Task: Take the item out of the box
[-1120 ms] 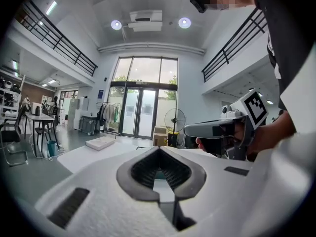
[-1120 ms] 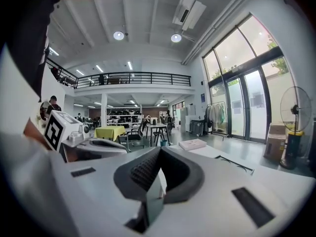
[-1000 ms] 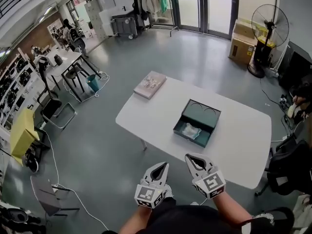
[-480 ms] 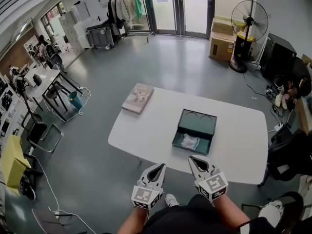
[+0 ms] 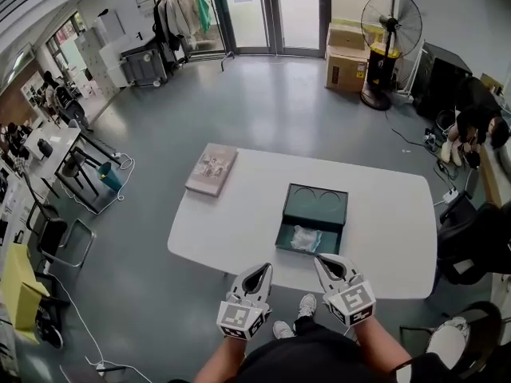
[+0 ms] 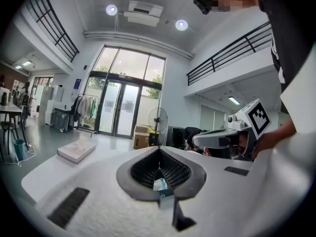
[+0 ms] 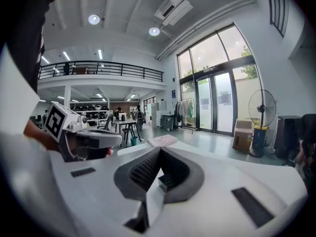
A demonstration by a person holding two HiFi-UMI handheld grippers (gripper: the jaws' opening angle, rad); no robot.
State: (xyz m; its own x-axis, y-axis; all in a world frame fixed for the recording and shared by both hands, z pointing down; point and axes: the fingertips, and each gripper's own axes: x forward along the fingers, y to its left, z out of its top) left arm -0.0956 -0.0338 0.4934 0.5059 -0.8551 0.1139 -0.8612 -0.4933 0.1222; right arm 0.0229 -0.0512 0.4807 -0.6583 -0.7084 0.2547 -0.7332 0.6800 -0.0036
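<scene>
An open dark green box (image 5: 318,204) lies on the white table (image 5: 383,214), its lid folded back away from me. Inside the near half sits a small item in clear, whitish wrapping (image 5: 304,238). My left gripper (image 5: 265,268) and right gripper (image 5: 320,258) hover side by side at the table's near edge, just short of the box, both shut and holding nothing. In the left gripper view the jaws (image 6: 159,150) meet with no gap, and the right gripper (image 6: 222,137) shows beside them. In the right gripper view the jaws (image 7: 160,150) are likewise closed.
A flat book (image 5: 211,169) lies on the table's far left corner. Dark chairs (image 5: 471,242) stand at the right end. A standing fan (image 5: 390,21) and cardboard boxes (image 5: 346,54) are far behind, with a person (image 5: 477,120) at the right.
The view has swung so the table sits more centred and nearer. Both grippers stay shut and low, the right one now closer to the box's near edge.
</scene>
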